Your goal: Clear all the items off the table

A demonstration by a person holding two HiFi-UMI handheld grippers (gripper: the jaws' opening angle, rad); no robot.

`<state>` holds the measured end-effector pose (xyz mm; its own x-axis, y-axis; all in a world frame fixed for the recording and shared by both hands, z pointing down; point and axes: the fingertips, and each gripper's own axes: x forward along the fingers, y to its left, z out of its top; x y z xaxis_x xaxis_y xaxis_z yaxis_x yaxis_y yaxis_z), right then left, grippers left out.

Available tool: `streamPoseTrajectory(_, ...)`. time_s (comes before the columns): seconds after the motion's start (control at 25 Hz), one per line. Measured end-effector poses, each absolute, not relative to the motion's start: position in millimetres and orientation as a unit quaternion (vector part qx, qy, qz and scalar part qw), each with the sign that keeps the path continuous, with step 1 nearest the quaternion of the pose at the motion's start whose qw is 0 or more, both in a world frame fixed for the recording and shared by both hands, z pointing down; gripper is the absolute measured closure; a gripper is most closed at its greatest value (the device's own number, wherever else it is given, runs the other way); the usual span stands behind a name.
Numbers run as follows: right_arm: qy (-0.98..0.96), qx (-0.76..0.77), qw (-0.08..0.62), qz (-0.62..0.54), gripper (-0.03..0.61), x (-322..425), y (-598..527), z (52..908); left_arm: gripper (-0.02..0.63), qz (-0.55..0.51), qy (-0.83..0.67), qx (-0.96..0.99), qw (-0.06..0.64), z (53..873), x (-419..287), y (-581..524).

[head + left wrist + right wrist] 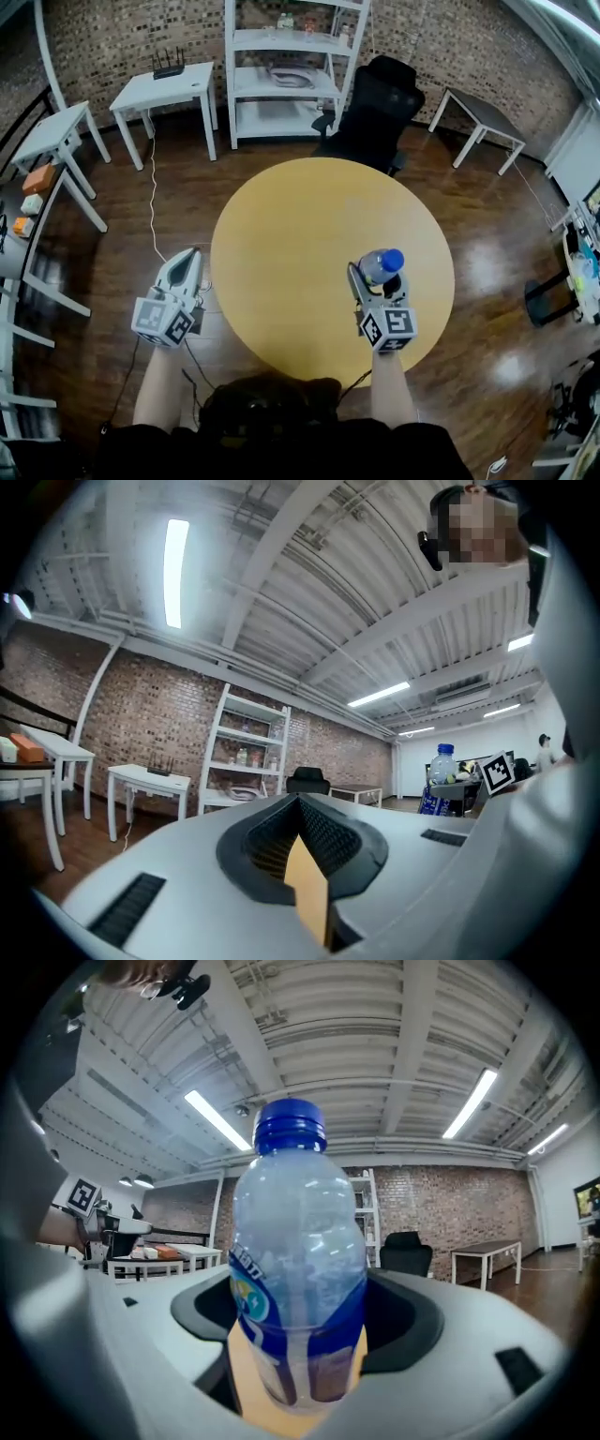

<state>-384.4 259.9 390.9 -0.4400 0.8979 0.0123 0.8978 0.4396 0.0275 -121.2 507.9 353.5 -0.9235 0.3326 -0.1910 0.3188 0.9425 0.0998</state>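
Note:
A clear plastic bottle (pixel 381 265) with a blue cap and blue label stands upright between the jaws of my right gripper (pixel 375 279), above the right part of the round yellow table (pixel 309 234). In the right gripper view the bottle (pixel 298 1269) fills the middle, and the grey jaws close on its lower body. My left gripper (pixel 184 272) hangs over the floor just left of the table's edge, its jaws shut with nothing between them. In the left gripper view its closed jaws (pixel 302 855) point toward the room, and the bottle (pixel 441 766) shows small at the right.
A black office chair (pixel 373 111) stands behind the table, a white shelf unit (pixel 289 70) behind that. White side tables (pixel 167 94) line the left; a dark table (pixel 480 122) is at the back right. A cable (pixel 152 211) runs over the wooden floor on the left.

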Motion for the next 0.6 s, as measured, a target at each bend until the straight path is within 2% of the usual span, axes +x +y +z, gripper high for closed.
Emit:
streamPoseTrajectory(0.28, 0.808, 0.590, 0.000, 0.015, 0.198, -362, 296, 395, 0.614, 0.040, 0.967, 0.231, 0.104, 364, -78, 506)
streamPoseTrajectory(0.6, 0.786, 0.618, -0.012, 0.024, 0.199, -367, 325, 407, 0.614, 0.042, 0.961, 0.255, 0.101, 373, -73, 509)
